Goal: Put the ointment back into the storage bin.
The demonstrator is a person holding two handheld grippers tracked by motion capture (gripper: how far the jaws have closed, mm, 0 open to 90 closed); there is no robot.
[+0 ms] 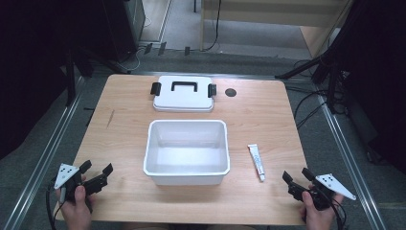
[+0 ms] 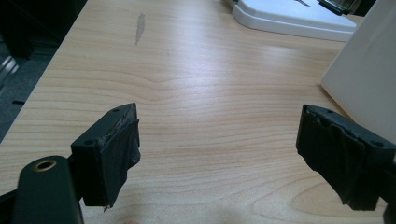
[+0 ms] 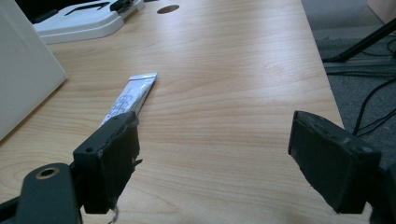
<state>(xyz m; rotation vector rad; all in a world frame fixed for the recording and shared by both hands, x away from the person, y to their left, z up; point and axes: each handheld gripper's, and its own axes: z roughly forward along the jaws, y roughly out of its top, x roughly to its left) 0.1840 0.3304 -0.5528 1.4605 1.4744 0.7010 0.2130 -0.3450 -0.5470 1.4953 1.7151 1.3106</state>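
Note:
An open white plastic box (image 1: 186,151) stands in the middle of the wooden table (image 1: 124,96), its side showing in the left gripper view (image 2: 364,79) and the right gripper view (image 3: 21,79). Its white lid (image 1: 183,93) with black handle and clips lies flat behind it. A small white tube (image 1: 256,162) lies to the right of the box, and runs away from the left jaw in the right gripper view (image 3: 130,95). My left gripper (image 1: 97,170) is open near the front left corner, holding nothing. My right gripper (image 1: 296,175) is open at the front right, just short of the tube.
A dark round hole (image 1: 231,92) sits in the tabletop right of the lid. A scuff mark (image 2: 139,25) marks the wood at the left. Metal rails (image 1: 45,153) and cables (image 1: 311,103) run beside the table on the floor.

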